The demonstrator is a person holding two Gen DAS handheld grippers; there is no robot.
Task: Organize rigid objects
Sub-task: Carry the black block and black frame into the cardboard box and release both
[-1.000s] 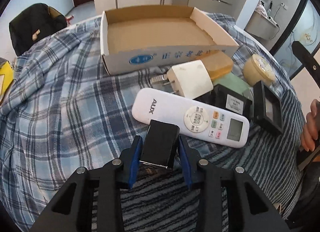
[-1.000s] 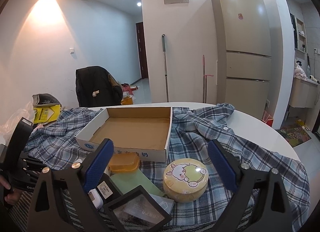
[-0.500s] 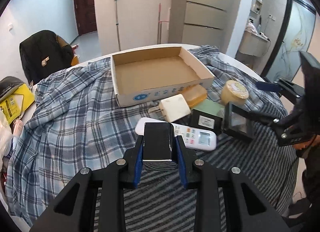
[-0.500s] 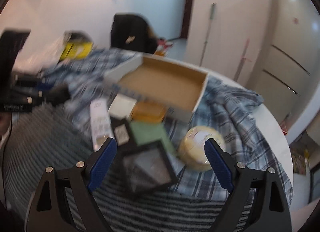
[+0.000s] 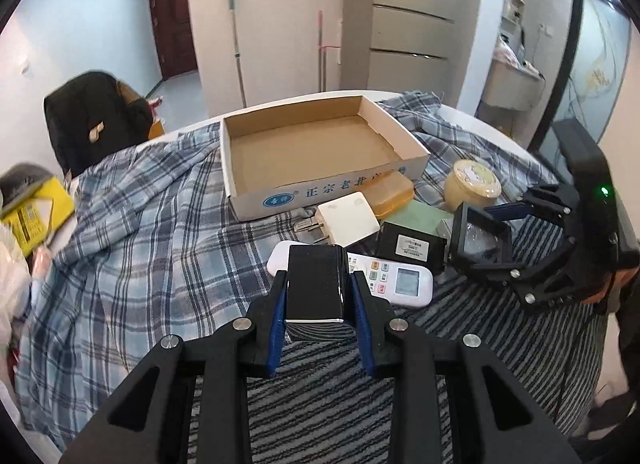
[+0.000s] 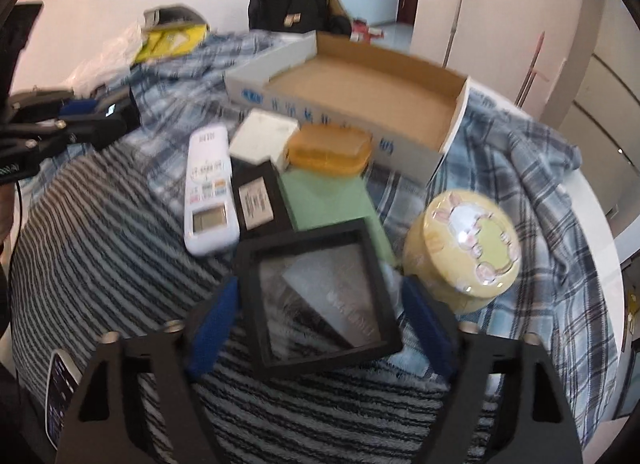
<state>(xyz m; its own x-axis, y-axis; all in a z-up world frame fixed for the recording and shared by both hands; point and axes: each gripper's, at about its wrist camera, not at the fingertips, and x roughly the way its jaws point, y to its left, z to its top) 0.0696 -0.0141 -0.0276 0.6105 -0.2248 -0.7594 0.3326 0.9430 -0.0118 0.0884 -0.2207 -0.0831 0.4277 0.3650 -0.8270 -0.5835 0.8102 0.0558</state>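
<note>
Over striped cloth (image 5: 320, 404), left tool (image 5: 318, 296) clamps black block (image 5: 316, 284).

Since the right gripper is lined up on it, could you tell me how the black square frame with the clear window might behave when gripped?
The black square frame looks stiff, so it should hold its shape between the right gripper fingers, whose jaws have just been closing around it. Its clear window looks thin and possibly fragile. It sits tilted on other items, so it may shift when squeezed.
</note>
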